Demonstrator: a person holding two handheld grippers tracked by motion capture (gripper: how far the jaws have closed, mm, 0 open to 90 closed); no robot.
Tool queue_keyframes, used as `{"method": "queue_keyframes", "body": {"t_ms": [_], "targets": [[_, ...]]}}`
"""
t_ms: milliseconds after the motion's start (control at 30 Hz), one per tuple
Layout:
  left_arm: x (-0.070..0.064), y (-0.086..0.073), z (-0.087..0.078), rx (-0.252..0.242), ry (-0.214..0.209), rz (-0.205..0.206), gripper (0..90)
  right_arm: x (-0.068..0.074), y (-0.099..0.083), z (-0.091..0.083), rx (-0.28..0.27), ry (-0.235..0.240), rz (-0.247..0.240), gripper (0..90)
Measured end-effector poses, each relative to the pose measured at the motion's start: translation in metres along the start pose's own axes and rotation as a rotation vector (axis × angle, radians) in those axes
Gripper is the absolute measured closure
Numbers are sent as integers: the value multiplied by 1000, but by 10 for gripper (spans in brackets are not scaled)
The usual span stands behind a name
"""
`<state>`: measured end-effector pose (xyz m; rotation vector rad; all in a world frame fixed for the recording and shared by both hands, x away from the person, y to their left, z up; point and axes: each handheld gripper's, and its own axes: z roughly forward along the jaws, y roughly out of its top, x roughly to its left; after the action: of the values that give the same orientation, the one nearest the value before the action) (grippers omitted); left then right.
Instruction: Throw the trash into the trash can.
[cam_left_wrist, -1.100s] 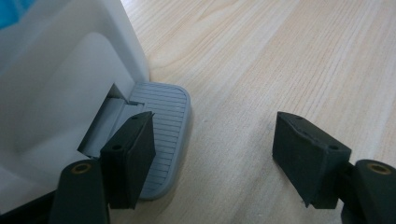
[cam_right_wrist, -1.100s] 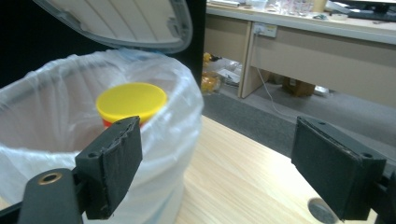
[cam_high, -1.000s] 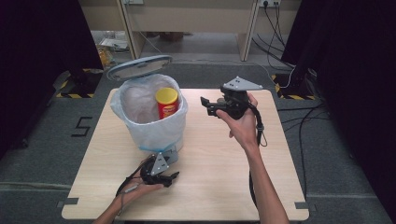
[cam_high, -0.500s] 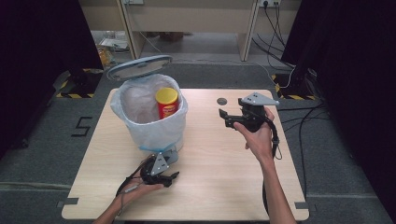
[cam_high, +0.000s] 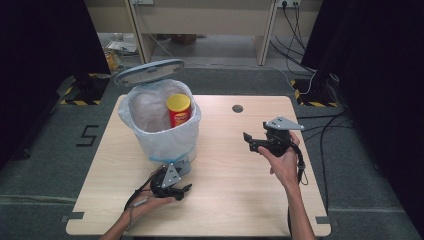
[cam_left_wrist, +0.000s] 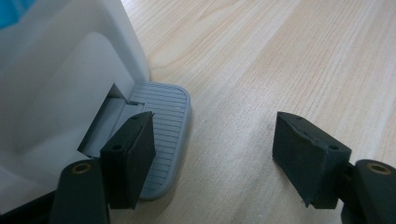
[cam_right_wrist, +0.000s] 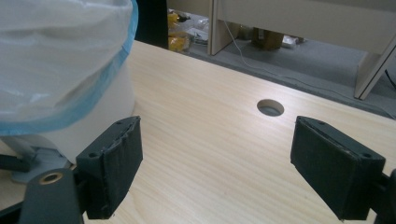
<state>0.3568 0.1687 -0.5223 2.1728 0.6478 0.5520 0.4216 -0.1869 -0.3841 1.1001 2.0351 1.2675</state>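
Observation:
A white pedal bin (cam_high: 160, 135) lined with a clear bag stands at the table's left rear, its grey lid (cam_high: 149, 71) tipped up and open. A red can with a yellow cap (cam_high: 178, 110) stands inside it. My left gripper (cam_high: 176, 188) lies at the bin's foot, open; in the left gripper view (cam_left_wrist: 212, 140) one jaw rests over the ribbed grey pedal (cam_left_wrist: 163, 121) and the other hangs over bare wood. My right gripper (cam_high: 251, 140) is held above the table's right half, open and empty (cam_right_wrist: 215, 154), facing the bin (cam_right_wrist: 60, 70).
A round cable hole (cam_high: 237, 108) lies in the wooden table (cam_high: 225, 200) behind the right gripper, also seen ahead of its jaws (cam_right_wrist: 270, 108). Cables trail on the floor at the right. A cabinet stands beyond the far edge.
The right gripper has drawn back from beside the bin, moving right and toward the person, jaws still open. The left gripper has stayed on the pedal and the lid stays up.

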Motion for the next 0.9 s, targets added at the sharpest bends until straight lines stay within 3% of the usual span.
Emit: {"method": "queue_keyframes", "body": {"t_ms": [567, 867, 900], "targets": [[0, 0, 0, 4, 0, -2, 291, -3, -52, 7, 60, -21, 24, 176], [0, 0, 0, 4, 0, -1, 291, -2, -76, 10, 78, -17, 53, 180], [0, 0, 0, 4, 0, -2, 291, -2, -85, 12, 84, -15, 76, 180]]}}
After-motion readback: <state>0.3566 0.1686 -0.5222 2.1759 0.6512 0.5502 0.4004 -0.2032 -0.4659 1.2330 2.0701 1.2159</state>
